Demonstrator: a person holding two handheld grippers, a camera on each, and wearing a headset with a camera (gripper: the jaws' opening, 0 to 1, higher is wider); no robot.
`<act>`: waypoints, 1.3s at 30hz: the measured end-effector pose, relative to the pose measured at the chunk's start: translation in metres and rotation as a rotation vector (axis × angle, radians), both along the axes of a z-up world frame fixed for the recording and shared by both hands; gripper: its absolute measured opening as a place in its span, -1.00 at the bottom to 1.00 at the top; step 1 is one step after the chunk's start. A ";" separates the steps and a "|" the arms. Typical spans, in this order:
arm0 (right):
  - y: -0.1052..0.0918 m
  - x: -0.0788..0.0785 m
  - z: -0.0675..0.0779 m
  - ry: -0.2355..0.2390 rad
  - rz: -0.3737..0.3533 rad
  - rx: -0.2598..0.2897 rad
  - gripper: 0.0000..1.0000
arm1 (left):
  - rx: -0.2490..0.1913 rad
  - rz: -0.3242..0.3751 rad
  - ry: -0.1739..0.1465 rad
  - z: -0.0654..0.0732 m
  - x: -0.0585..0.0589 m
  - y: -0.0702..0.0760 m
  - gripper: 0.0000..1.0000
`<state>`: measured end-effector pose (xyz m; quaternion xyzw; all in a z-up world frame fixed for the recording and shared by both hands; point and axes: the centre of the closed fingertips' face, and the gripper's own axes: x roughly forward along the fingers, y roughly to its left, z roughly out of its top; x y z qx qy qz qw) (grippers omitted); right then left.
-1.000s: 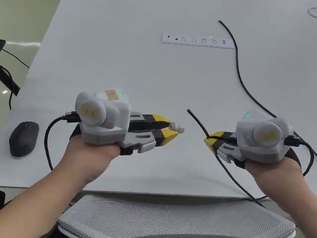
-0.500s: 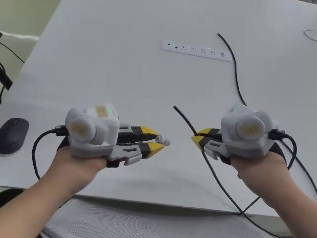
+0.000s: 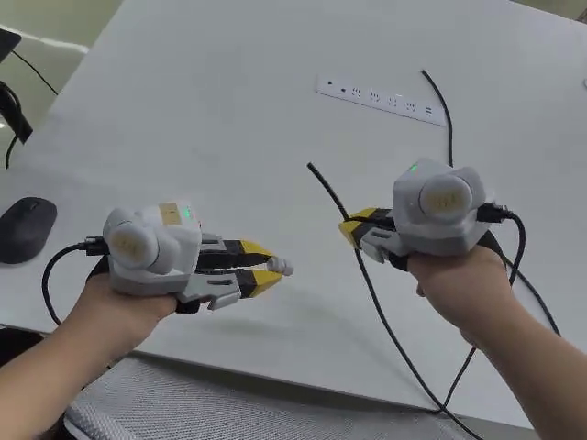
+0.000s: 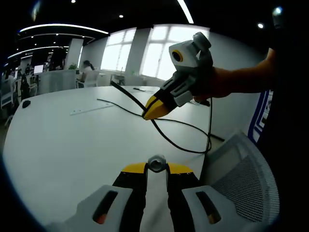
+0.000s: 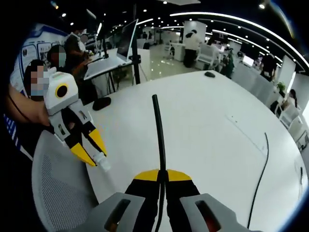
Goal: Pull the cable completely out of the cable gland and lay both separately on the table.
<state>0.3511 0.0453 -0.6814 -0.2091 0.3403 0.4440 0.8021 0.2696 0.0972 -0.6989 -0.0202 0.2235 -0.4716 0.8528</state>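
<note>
Cable gland (image 3: 283, 267) pinched at tips of closed left gripper (image 3: 268, 271), lower left of frame, over bench (image 3: 229, 101). Black cable (image 3: 327, 190) clamped in right gripper (image 3: 350, 229), centre right, free end slanting toward upper left, well apart from gland. Judged separated; neither yet laid down.

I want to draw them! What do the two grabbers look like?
The left gripper and right gripper match: rounded pale grey bodies, black jaws with yellow tips, a small green light on top, and a black cord behind.
</note>
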 end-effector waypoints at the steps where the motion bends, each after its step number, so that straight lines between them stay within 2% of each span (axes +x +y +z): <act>1: 0.006 0.002 0.000 -0.007 0.018 -0.002 -1.00 | 0.000 0.001 0.000 -0.001 0.000 0.001 -0.70; 4: 0.018 0.009 0.000 -0.036 0.029 -0.007 -1.00 | 0.002 0.010 0.006 -0.010 -0.001 0.006 -0.70; 7: 0.030 0.014 -0.007 -0.023 0.049 -0.010 -1.00 | 0.010 0.025 0.020 -0.023 -0.002 0.013 -0.70; 15: 0.057 0.021 -0.018 -0.047 0.118 -0.037 -1.00 | 0.005 0.042 0.047 -0.043 -0.007 0.021 -0.70; 17: 0.064 0.026 -0.028 -0.052 0.146 -0.057 -1.00 | 0.004 0.040 0.052 -0.047 -0.009 0.022 -0.70; 20: 0.074 0.024 -0.045 -0.045 0.202 -0.091 -1.00 | 0.010 0.035 0.059 -0.054 -0.011 0.024 -0.70; 25: 0.089 0.014 -0.072 -0.032 0.313 -0.155 -1.00 | 0.014 0.041 0.068 -0.065 -0.010 0.029 -0.70; 31: 0.103 0.005 -0.098 0.007 0.369 -0.187 -1.00 | 0.016 0.047 0.085 -0.076 -0.010 0.034 -0.70; 34: 0.107 0.002 -0.106 0.013 0.398 -0.202 -1.00 | 0.016 0.049 0.094 -0.080 -0.010 0.036 -0.70; 37: 0.112 -0.002 -0.119 0.020 0.435 -0.235 -1.00 | 0.019 0.050 0.102 -0.085 -0.009 0.037 -0.70; 39: 0.117 -0.004 -0.121 0.025 0.440 -0.227 -1.00 | 0.020 0.053 0.105 -0.086 -0.008 0.038 -0.70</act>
